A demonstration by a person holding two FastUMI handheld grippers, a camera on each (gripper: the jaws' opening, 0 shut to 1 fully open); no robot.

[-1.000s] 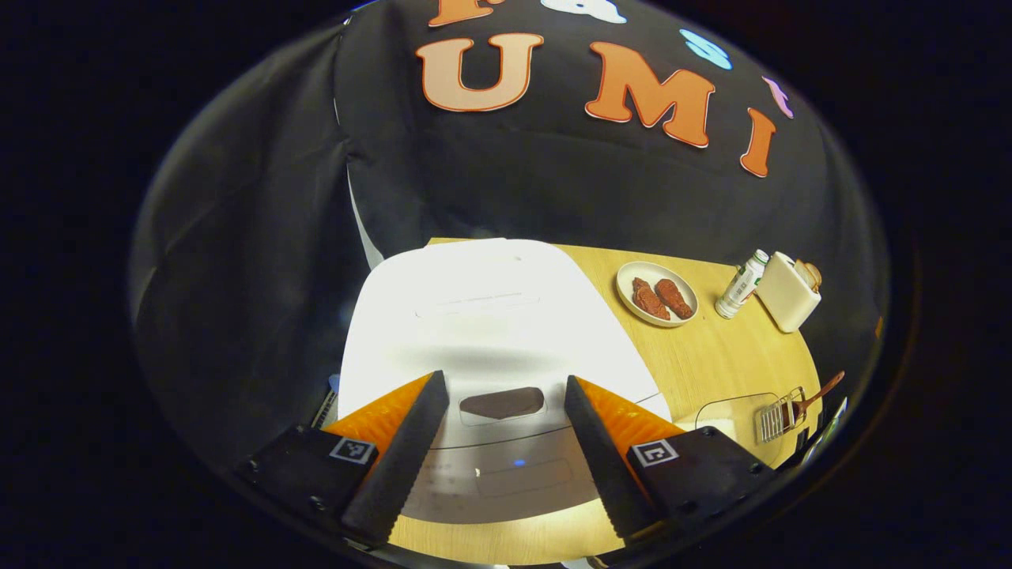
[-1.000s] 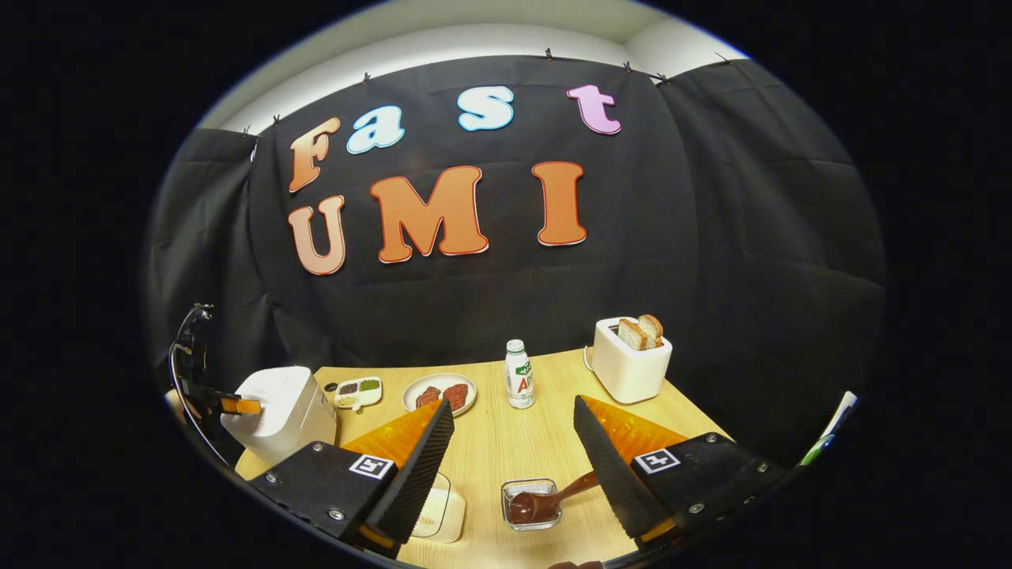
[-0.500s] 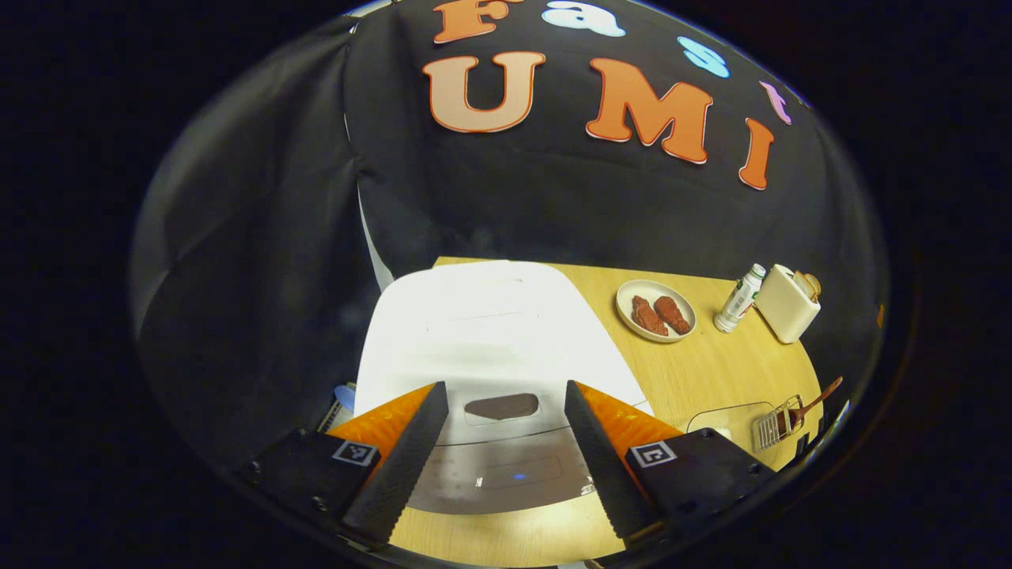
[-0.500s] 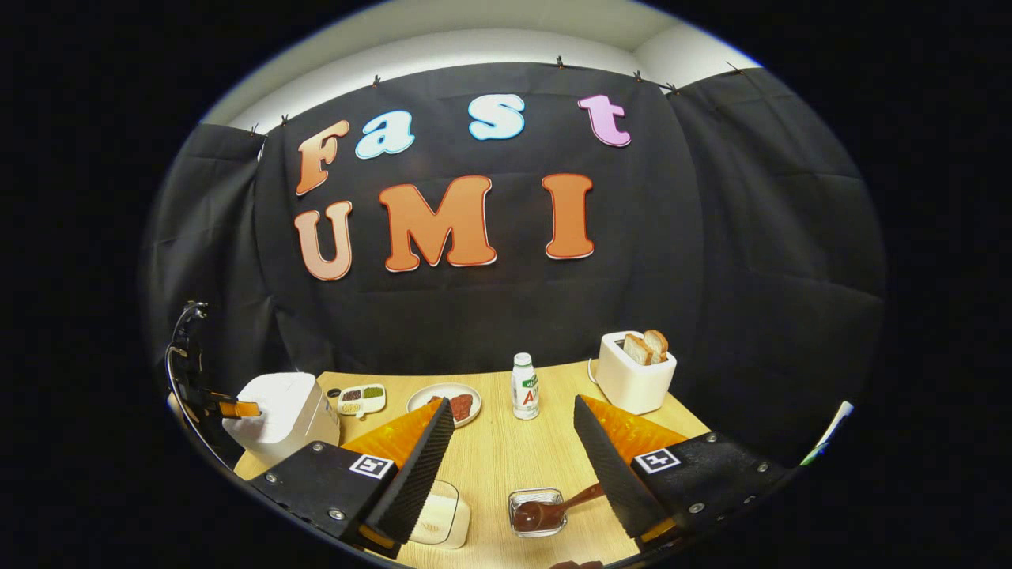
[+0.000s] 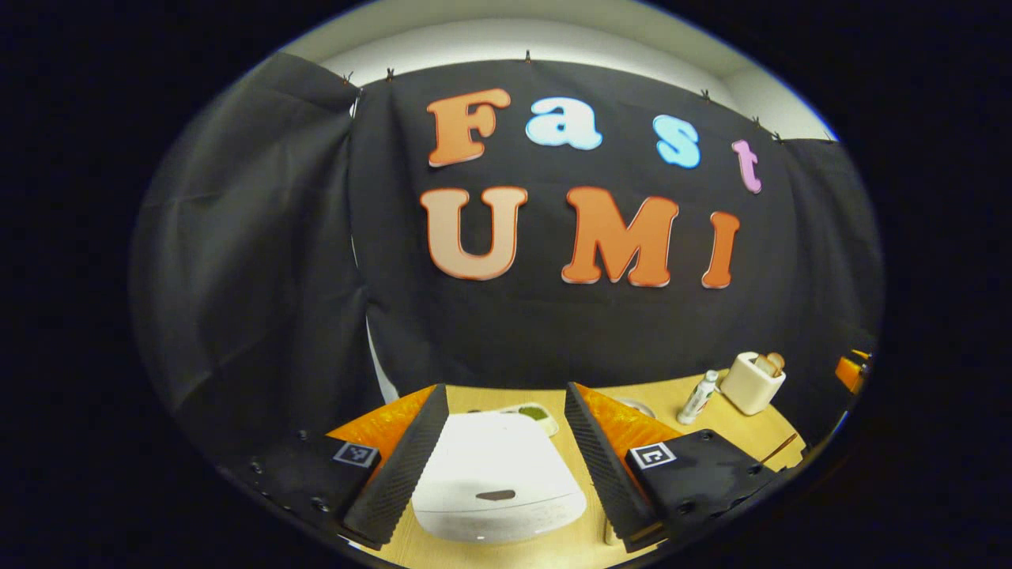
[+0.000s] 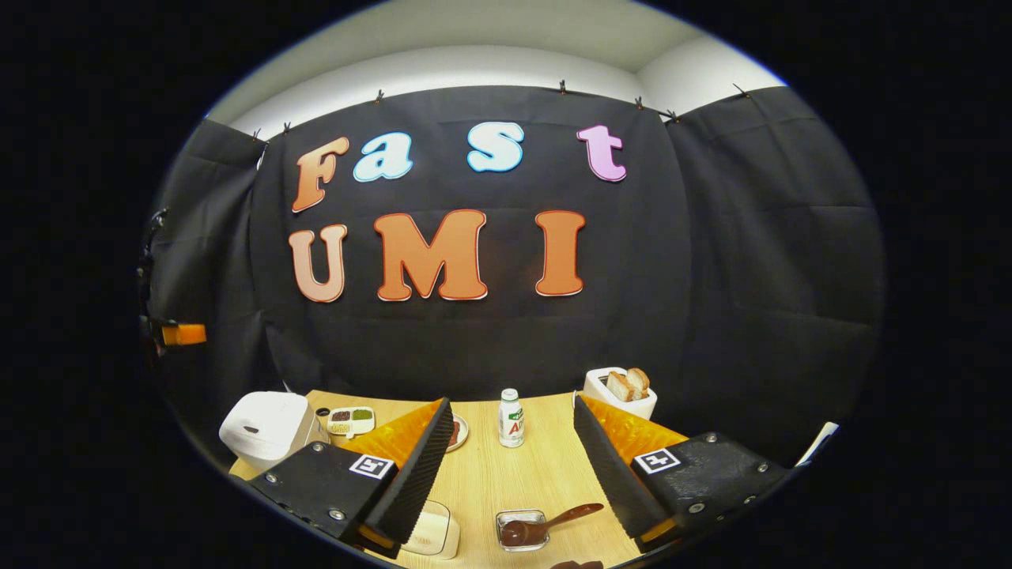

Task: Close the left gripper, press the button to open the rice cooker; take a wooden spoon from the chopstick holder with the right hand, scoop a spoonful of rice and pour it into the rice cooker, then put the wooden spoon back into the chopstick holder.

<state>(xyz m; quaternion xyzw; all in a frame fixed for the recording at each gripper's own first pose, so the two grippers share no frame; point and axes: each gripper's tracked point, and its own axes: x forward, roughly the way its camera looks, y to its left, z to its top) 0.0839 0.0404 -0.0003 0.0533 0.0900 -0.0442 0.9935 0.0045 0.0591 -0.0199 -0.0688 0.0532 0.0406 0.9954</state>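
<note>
In the right gripper view, bare tabletop (image 6: 506,482) runs open down the middle. A bottle (image 6: 511,417) and toaster (image 6: 620,392) block the far edge, the rice cooker (image 6: 265,429) the left corner, and the wooden spoon (image 6: 545,524) lies near the front.

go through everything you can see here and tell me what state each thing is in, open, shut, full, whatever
rice cooker: lid shut
left claw: open, holding nothing
right claw: open, holding nothing
wooden spoon: lying with its bowl in the small clear holder, handle sticking out
toaster: bread slices up in the slots
bottle: upright, cap on
divided dish: compartments filled
</note>
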